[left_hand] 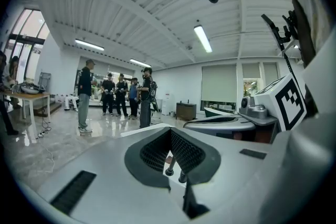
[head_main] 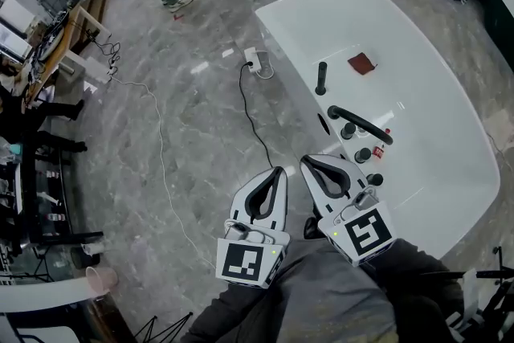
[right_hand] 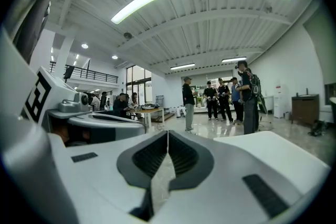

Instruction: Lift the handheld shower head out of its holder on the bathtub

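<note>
The black handheld shower head [head_main: 321, 79] stands upright in its holder on the near rim of the white bathtub [head_main: 450, 132]. Nearer to me on that rim are a black curved spout [head_main: 359, 123] and black knobs [head_main: 363, 155]. My left gripper [head_main: 278, 170] and right gripper [head_main: 307, 162] are side by side, just short of the tub's near corner and well away from the shower head. Both are shut with nothing in them. In the left gripper view the jaws [left_hand: 169, 131] meet at the tips, and two knobs [left_hand: 170, 167] show through the gap below. The right gripper [right_hand: 167, 134] also shows its jaws together.
A small red object [head_main: 361, 63] lies inside the tub. A white power strip [head_main: 255, 60] and its black cable [head_main: 250, 120] lie on the marble floor left of the tub. Several people [right_hand: 220, 99] stand farther off. Tables with gear [head_main: 48, 28] line the left side.
</note>
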A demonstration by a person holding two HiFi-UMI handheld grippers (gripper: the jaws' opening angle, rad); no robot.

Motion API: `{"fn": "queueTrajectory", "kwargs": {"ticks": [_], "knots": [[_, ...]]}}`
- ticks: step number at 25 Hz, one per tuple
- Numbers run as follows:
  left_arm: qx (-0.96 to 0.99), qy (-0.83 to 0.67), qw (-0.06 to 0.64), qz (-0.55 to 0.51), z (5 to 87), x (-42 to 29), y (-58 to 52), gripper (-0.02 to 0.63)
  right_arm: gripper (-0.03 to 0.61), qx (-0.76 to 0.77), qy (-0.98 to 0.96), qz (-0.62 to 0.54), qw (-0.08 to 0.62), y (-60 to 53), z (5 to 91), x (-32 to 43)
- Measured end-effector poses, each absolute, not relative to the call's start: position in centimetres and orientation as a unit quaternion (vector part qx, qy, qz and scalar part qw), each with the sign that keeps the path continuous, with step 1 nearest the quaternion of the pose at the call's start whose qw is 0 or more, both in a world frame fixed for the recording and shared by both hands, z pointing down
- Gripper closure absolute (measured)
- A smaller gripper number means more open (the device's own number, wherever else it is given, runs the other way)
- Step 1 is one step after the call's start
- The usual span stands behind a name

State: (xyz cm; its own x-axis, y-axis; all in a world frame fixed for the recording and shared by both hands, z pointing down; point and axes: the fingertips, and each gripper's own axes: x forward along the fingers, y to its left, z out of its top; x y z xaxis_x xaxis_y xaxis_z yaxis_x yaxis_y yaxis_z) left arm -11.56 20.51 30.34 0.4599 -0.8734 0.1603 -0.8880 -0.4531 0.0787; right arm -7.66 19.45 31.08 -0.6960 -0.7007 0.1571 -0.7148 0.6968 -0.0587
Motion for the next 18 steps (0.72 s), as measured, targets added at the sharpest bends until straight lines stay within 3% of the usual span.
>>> {"fn": "queueTrajectory", "kwargs": {"ticks": [18], "knots": [[0.832,-0.542,0.09,0.075,31.2,-12.5,8.4,0.612,0.572,0.364,-0.925,0.089,0.061,6.2,31.7,-8.8]]}}
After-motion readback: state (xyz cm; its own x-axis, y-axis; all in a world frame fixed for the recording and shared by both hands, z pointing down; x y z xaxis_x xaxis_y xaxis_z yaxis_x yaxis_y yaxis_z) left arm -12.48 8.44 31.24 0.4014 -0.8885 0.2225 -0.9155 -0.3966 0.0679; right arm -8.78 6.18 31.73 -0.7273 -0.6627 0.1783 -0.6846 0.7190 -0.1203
